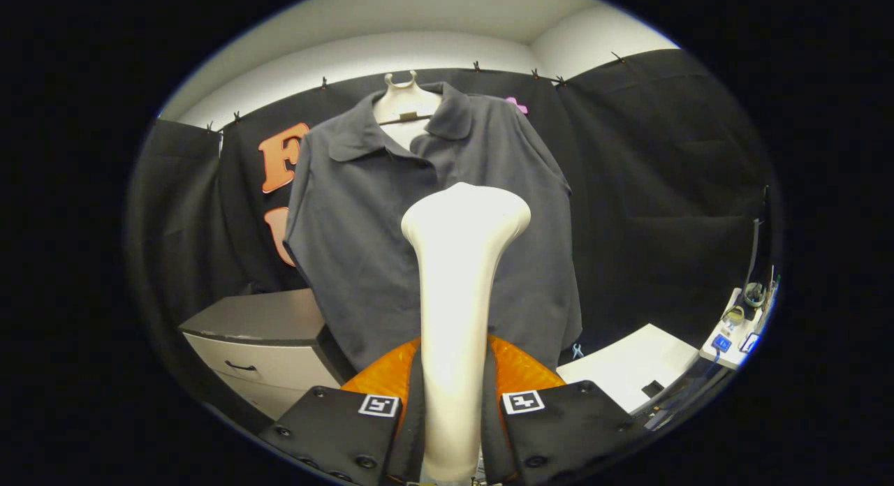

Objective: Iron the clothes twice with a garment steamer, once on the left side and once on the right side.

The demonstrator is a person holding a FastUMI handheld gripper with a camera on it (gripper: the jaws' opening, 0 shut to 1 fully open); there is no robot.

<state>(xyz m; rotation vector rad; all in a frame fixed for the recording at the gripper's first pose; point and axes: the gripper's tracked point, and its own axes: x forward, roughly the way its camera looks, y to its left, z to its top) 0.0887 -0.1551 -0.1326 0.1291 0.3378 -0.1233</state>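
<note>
Grey shirt [391, 221] hung on its hanger [406, 95], steamer [457, 290] upright before it. Claw [452, 402] clamped on steamer handle. Neither pass evidently begun.

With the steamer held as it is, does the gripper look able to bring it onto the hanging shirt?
Probably yes. The gripper is shut on the garment steamer, whose head points at the grey shirt hanging ahead, with nothing visible between them.

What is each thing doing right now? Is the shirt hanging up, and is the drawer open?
Gripper: jaws shut on the steamer.
Steamer: held upright, head pointing at the shirt.
Shirt: hanging on a hanger, collar open.
Cabinet: drawer closed.
</note>
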